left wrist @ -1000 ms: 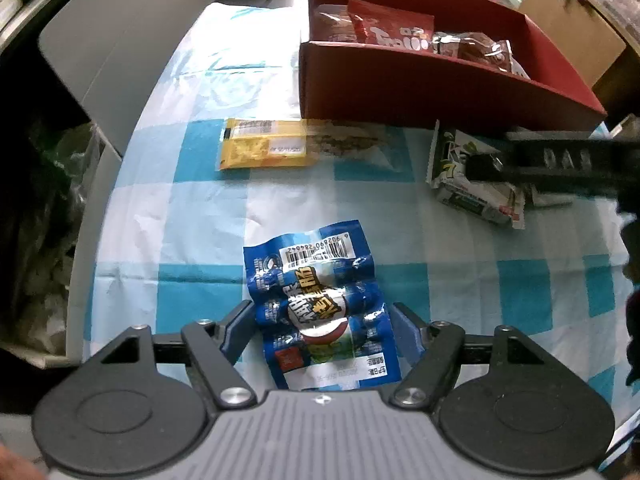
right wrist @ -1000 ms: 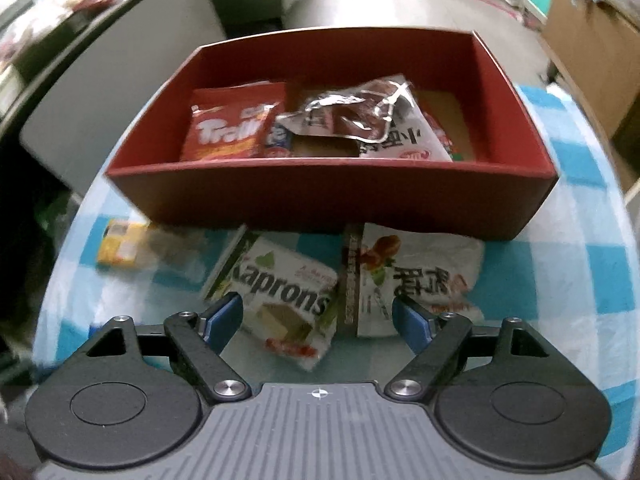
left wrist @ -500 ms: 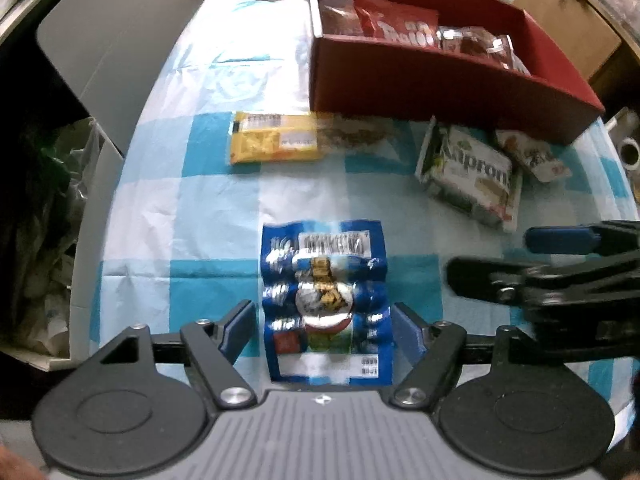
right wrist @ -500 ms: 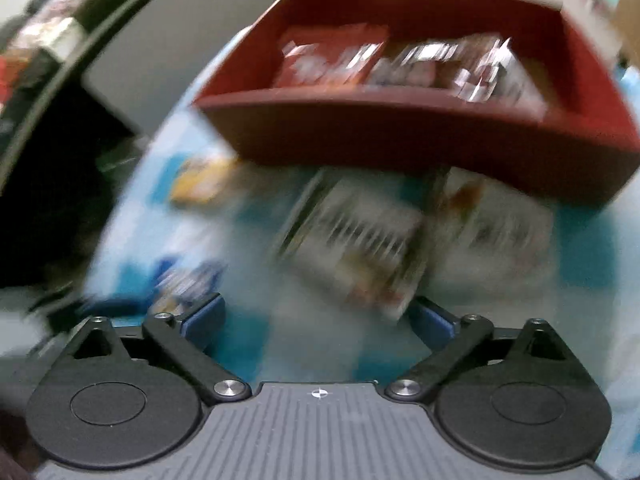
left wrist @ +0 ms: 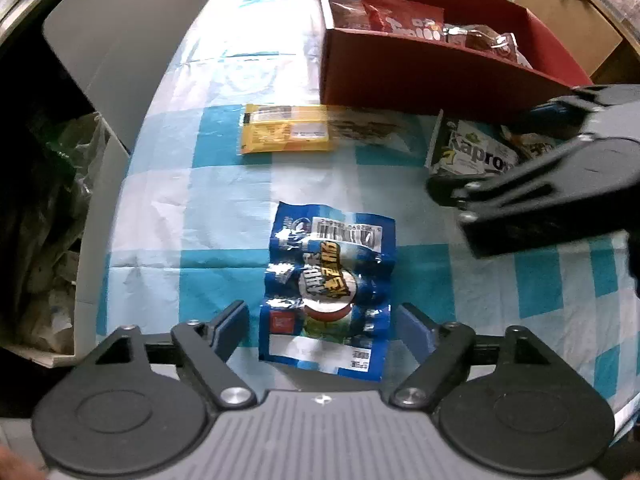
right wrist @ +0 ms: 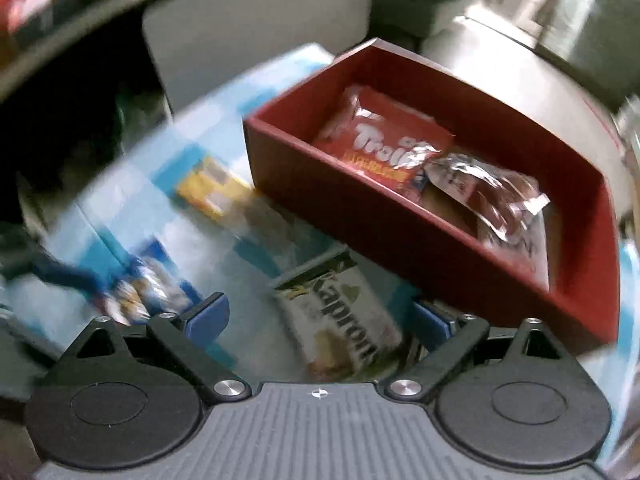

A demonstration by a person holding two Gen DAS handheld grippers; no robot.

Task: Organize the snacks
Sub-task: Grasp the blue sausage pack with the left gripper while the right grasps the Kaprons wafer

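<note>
Red box (right wrist: 436,256) stands at the far side of the counter (left wrist: 224,216), open on top. Contents: a red candy bag (right wrist: 384,148) toward its left end, and a clear packet with dark brown contents (right wrist: 492,192) lying beside and partly over it. More wrappers sit beneath these; I cannot tell what they are.

Outside the box, on the counter: a yellow packet (left wrist: 288,134) just in front of the box's left corner, a white wafer pack (right wrist: 344,316) in front of the box wall, and a blue sausage pack (left wrist: 328,288) nearer to me, well apart from the box.

My left gripper (left wrist: 322,326) points steeply down over the blue sausage pack. Its jaws have just been opening; they stand spread to either side of the pack's lower part, pads clear of it. My right gripper (right wrist: 322,318) hangs over the white wafer pack, jaws spread wide after opening, the pack between them and not pressed. The right view is blurred.

Counter is covered by a blue-and-white checked cloth (left wrist: 536,288), creased. Left of the counter, a grey panel (left wrist: 120,40) and a bin of crumpled bags (left wrist: 52,216). Cardboard boxes (left wrist: 568,20) stand behind the red box.
</note>
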